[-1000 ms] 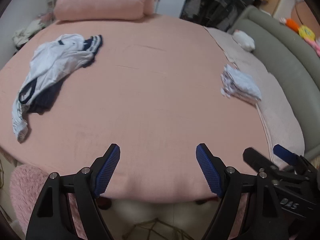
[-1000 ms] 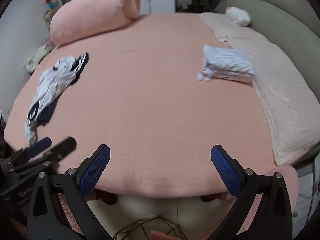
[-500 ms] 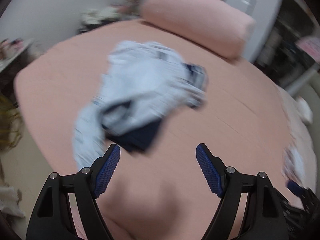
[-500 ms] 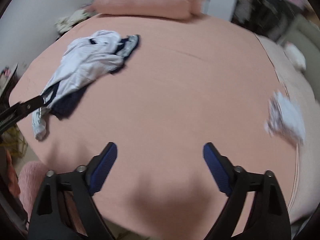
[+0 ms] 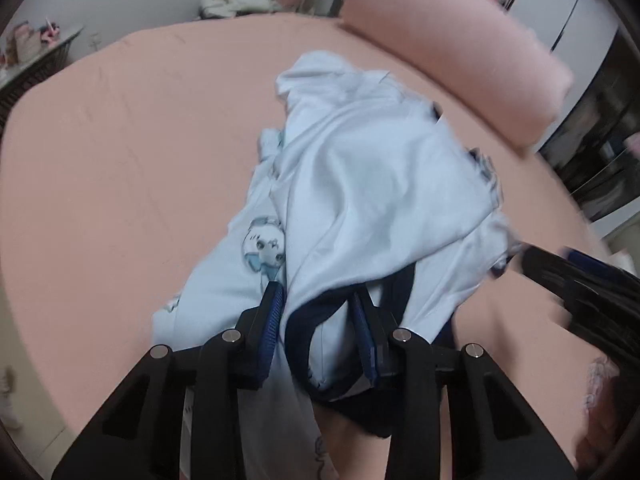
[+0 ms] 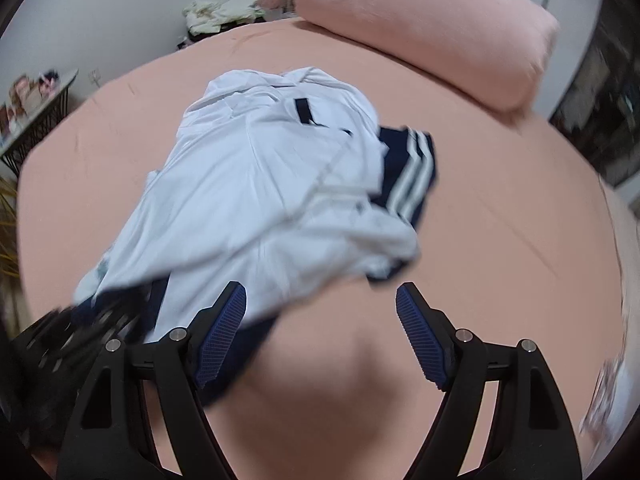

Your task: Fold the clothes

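My left gripper (image 5: 318,320) is closing around the navy-edged white shirt (image 5: 372,188) heaped on the pink bed (image 5: 100,168); my right gripper (image 6: 320,334) gapes empty at the heap's near edge.

Both claws are now crowding the white and navy clothes pile (image 5: 372,184), which a second ago lay well apart from them across the bed. The left claw (image 5: 318,320) is closing, its wide gap narrowing around the pile's navy-trimmed edge. The right claw (image 6: 320,332) is now narrower, its left pad at the pile's near hem.
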